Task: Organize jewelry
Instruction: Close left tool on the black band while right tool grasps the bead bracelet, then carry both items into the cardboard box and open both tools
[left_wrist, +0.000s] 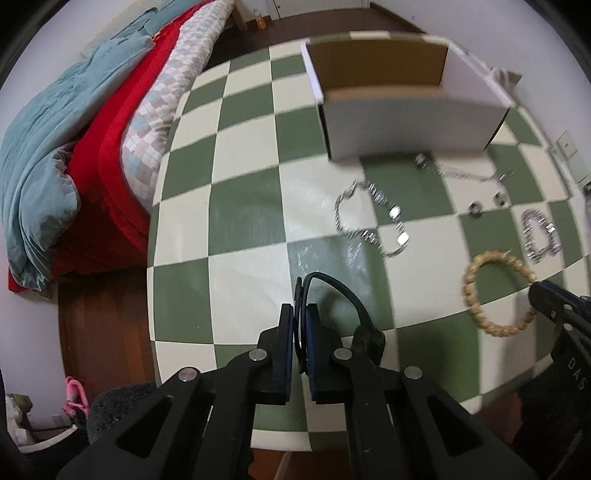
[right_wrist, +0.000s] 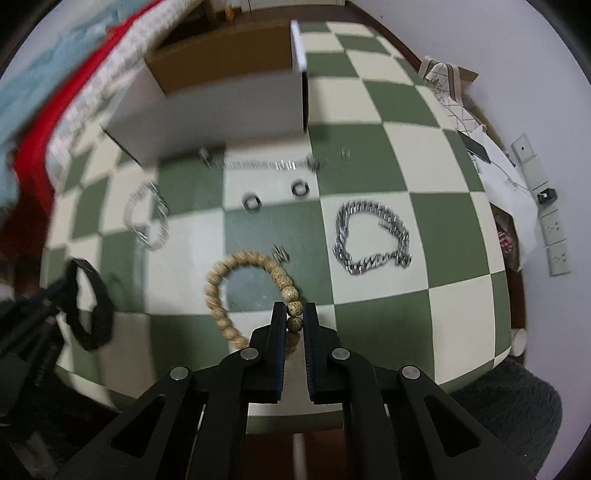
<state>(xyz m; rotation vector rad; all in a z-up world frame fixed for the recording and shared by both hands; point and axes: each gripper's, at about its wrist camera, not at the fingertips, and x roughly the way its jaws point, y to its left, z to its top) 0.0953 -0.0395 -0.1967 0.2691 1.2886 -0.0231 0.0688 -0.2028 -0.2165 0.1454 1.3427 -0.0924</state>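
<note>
Left gripper (left_wrist: 299, 314) clamped on black band (left_wrist: 332, 288), right gripper (right_wrist: 295, 314) pinching wooden bead bracelet (right_wrist: 221, 295) — beads partly hidden, box (right_wrist: 221, 107) blurred.

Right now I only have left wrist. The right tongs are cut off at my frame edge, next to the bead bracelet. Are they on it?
Observer: Yes. The right wrist view shows the right tongs shut on the wooden bead bracelet, with beads pinched between the pads.
Operator: Anything small near it that I'm missing?
Observer: A small silver piece lies by the bracelet's far side. I can't tell if they touch.
Operator: How does my black band look from there?
Observer: The black band hangs as an open loop from the left tongs, near the table's edge. That part is blurred.
</note>
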